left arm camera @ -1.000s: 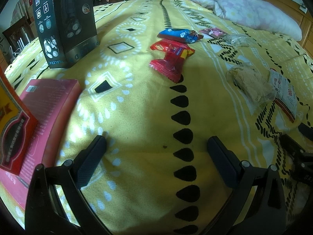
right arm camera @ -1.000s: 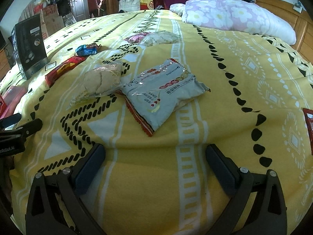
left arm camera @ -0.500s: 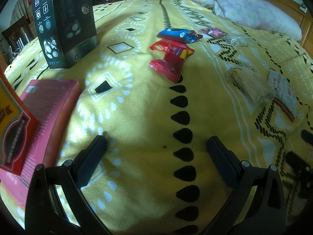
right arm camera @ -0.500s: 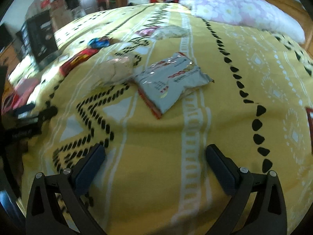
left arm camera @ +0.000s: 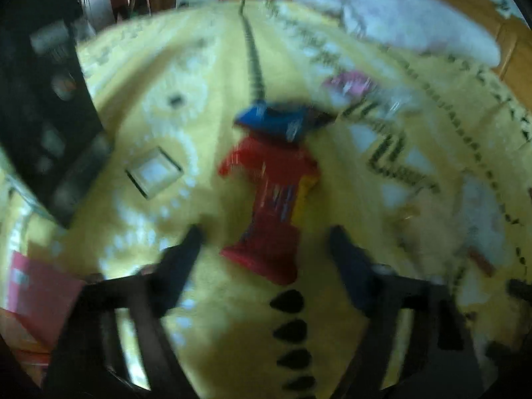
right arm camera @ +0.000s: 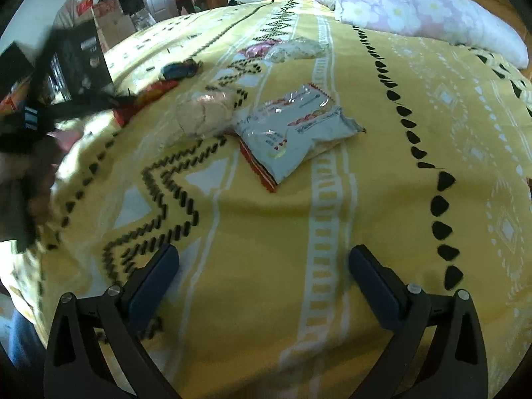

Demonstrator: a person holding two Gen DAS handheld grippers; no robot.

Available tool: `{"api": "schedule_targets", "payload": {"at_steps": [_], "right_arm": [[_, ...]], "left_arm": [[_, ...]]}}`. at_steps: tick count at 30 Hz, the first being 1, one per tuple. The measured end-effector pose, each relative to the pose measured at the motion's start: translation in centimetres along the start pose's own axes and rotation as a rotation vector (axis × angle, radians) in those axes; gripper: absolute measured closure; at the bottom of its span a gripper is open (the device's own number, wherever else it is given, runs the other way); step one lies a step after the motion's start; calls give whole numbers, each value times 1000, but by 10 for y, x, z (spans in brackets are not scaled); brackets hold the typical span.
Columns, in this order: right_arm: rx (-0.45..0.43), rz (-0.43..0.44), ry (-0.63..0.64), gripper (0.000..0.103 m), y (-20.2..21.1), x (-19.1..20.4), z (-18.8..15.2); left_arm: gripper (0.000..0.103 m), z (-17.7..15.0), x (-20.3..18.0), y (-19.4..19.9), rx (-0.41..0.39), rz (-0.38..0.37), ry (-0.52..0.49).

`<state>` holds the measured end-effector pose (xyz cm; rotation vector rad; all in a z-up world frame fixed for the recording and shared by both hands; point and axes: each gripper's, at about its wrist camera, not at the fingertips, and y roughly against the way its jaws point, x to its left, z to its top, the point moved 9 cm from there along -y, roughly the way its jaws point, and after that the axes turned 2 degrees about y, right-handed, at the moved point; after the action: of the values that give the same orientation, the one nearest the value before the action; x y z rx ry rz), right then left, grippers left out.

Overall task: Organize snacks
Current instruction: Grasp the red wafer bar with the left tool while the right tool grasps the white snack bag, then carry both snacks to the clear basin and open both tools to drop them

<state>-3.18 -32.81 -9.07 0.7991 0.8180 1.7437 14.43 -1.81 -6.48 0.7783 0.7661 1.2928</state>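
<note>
Here the left tongs (left arm camera: 266, 246) are spread, the red packet (left arm camera: 272, 212) lying between their tips at frame centre; the right tongs (right arm camera: 262, 266) are spread over bare bed (right arm camera: 266, 232).

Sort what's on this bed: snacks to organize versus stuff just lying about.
Snacks: red packet, blue packet, pink packet, clear bag, grey-white packet.
Lying about: black box, pink box, pillow.

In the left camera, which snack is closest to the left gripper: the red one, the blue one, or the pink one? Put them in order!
From the left gripper, nearest first:
1. Red snack packet: its near end lies between the open fingers.
2. Blue snack packet: just beyond the red one's far end.
3. Pink snack packet: farthest, behind and to the right.
</note>
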Motion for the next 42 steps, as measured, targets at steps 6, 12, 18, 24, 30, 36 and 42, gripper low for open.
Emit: {"api": "schedule_targets", "payload": {"at_steps": [6,12,18,24,30,36,42], "right_arm": [[-60,26,27,4,26,-15,37],[83,13,253,3,-20,-25,72],[183,17,396,2,-69,-24,91],[185,29,347,16,-79,-24,79],[73,-1,210,27,-31,-39,72],[-89,-43,130,27,44,-40,97],[-264,37,145,27,117,23,161]], "left_arm": [[65,-3,-4,14,-27,-25,-8],[65,-10,-9,32,0,-125,31],[65,-19,-16,44,4,-176,39],[65,-28,-21,48,8,-177,28],[68,-24,-17,83,-63,-198,44],[68,-2,-9,145,-186,-206,58],[68,27,41,228,-359,-132,126]]}}
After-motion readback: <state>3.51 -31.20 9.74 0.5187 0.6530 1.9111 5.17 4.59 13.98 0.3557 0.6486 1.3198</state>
